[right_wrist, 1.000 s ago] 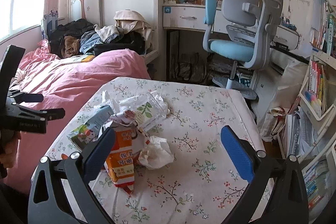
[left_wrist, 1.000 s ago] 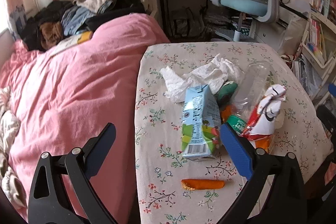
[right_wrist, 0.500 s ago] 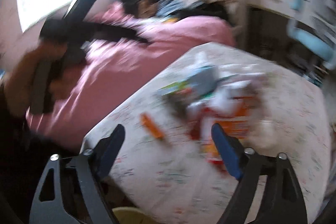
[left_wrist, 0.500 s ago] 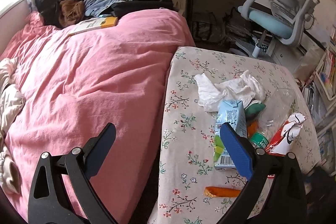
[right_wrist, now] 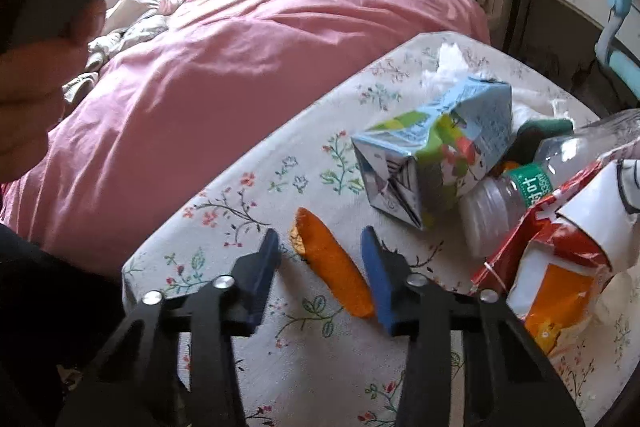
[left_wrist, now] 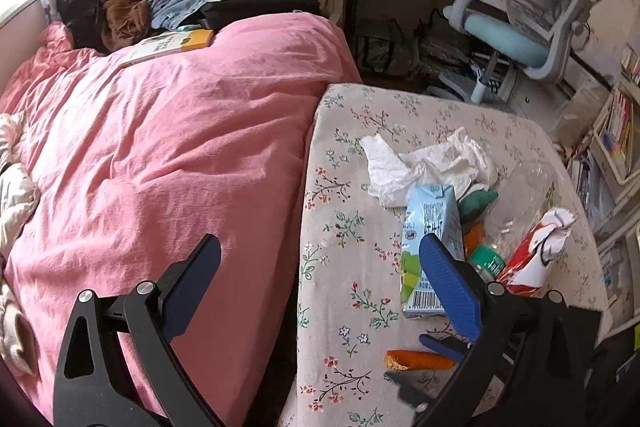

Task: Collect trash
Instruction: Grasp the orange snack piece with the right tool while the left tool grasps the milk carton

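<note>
Right wrist: floral tablecloth (pink bed beside), closing fingers astride orange wrapper.

The left wrist view looks down from high over the pink bed and tabletop. The right wrist view sits close above the tabletop's near edge; both share the milk carton and orange wrapper.

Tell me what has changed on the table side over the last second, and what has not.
The right hand-held gripper has swung down from the far side of the trash pile to the orange wrapper near the table's edge. Its jaws, wide before, are closing around the wrapper, with gaps still showing on both sides. The left hand-held gripper stays open and empty. The milk carton, bottle and tissues have not moved.
</note>
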`<state>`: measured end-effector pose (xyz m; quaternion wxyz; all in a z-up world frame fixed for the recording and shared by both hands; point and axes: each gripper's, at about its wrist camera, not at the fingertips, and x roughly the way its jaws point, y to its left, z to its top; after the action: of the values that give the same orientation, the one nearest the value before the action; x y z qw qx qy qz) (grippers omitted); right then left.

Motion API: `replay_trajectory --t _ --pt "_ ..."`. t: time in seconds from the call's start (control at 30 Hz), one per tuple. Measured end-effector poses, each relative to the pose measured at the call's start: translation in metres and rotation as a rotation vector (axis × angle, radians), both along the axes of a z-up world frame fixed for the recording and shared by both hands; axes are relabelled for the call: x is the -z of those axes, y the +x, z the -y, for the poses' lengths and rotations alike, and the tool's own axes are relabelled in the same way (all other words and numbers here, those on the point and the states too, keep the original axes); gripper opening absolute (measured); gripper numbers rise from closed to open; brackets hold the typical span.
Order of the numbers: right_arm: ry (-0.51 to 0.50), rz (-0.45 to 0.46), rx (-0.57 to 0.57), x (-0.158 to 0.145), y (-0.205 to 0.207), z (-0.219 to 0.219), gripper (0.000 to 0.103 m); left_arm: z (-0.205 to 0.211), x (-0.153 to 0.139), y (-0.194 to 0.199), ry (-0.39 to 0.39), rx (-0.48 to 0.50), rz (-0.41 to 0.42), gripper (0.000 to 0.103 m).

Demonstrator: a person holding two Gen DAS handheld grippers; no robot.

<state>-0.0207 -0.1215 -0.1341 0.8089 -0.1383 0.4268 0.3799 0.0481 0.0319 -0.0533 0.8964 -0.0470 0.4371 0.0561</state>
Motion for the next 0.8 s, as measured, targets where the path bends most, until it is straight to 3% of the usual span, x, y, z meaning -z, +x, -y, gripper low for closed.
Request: replay_trajectory --t 0.1,0.33,0.57,0.77,0.8 --pt "-0.014 -0.005 -0.016 -0.001 -0.005 0.009 0.018 0.007 0.006 0.004 0.012 0.022 -0.017 0.096" --pt "-0.011 -0.008 -0.029 -0.009 -0.021 0.039 0.018 0.036 0.035 0.024 0.064 0.058 -0.068 0.096" --pt "0.008 -0.007 -0.024 -0.016 -0.023 0.061 0.018 0.055 0.064 0.049 -0.026 0.075 -0.114 0.096" --pt "0.006 -0.01 -0.029 -0.016 -0.02 0.072 0.018 0.077 0.072 0.061 -0.006 0.116 -0.134 0.096" --pt "0.004 -0.009 -0.029 -0.017 -0.019 0.072 0.018 0.079 0.073 0.062 -0.02 0.128 -0.139 0.088"
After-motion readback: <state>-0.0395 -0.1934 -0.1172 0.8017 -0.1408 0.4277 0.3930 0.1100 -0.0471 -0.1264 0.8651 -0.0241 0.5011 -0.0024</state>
